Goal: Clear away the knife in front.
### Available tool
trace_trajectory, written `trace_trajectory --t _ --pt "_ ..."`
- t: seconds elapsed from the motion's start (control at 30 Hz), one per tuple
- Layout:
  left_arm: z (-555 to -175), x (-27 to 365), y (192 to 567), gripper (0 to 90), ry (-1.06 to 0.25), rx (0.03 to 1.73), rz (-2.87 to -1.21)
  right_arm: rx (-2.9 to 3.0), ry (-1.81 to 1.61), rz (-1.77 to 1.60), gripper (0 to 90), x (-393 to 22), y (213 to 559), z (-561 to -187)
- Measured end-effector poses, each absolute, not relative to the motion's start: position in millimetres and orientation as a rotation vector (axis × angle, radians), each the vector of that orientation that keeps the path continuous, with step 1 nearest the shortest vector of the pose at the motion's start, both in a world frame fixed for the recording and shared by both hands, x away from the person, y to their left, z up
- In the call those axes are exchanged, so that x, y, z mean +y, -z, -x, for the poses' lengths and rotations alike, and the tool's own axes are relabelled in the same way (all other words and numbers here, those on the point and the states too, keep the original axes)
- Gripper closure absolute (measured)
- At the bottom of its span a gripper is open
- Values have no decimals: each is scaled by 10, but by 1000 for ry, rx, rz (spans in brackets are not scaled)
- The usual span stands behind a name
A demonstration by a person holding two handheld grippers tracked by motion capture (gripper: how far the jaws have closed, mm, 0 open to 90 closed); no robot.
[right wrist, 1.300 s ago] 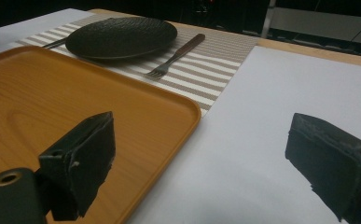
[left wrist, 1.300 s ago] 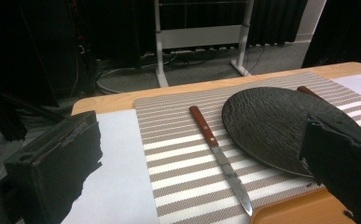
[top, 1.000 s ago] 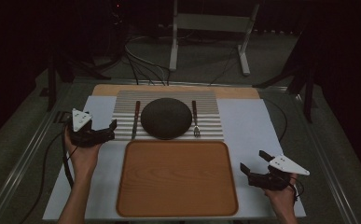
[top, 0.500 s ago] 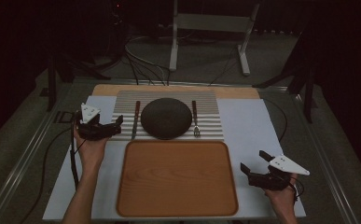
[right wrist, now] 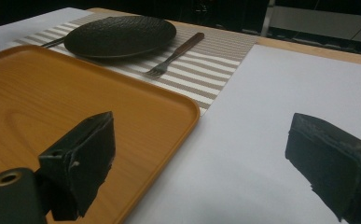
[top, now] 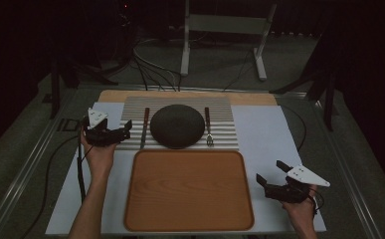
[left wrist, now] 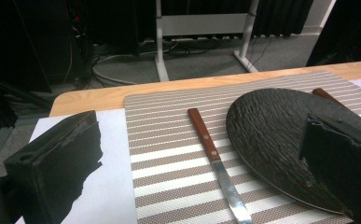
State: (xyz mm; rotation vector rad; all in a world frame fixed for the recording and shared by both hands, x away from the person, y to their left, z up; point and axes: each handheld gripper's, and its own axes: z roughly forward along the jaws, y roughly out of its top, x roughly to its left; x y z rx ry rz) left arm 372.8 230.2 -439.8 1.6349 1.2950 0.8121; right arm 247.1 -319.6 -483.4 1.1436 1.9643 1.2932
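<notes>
1. One wooden tray [top: 189,190], near edge, bare.
2. One striped placemat [top: 226,135].
3. One dark plate [top: 177,125] on it.
4. One knife [top: 144,127] left of plate, one fork [top: 208,127] right.
5. Left gripper [top: 121,134], jaws wide, now closer to knife; right gripper [top: 269,179] wide, unmoved.

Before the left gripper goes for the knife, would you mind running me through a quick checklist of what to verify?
1. Left gripper open: ok, its jaws stand wide apart in the left gripper view.
2. Knife free to grasp: ok, it lies flat on the striped mat, beside the black plate; whether blade and rim touch, cannot tell.
3. Gripper lined up with the knife: ok, roughly; the knife sits between the jaws in the left gripper view.
4. Tray bare to receive things: ok.
5. Right gripper out of the way: ok, open, right of the tray.
6. Fork undisturbed: ok, on the mat on the plate's other side.
</notes>
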Motion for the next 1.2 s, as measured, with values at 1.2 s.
trace_trajectory --t 1.2 --pt "-4160 2178 4506 1 -779 1324 -1710 1962 -1296 -1147 83 -3201 4837 -2466"
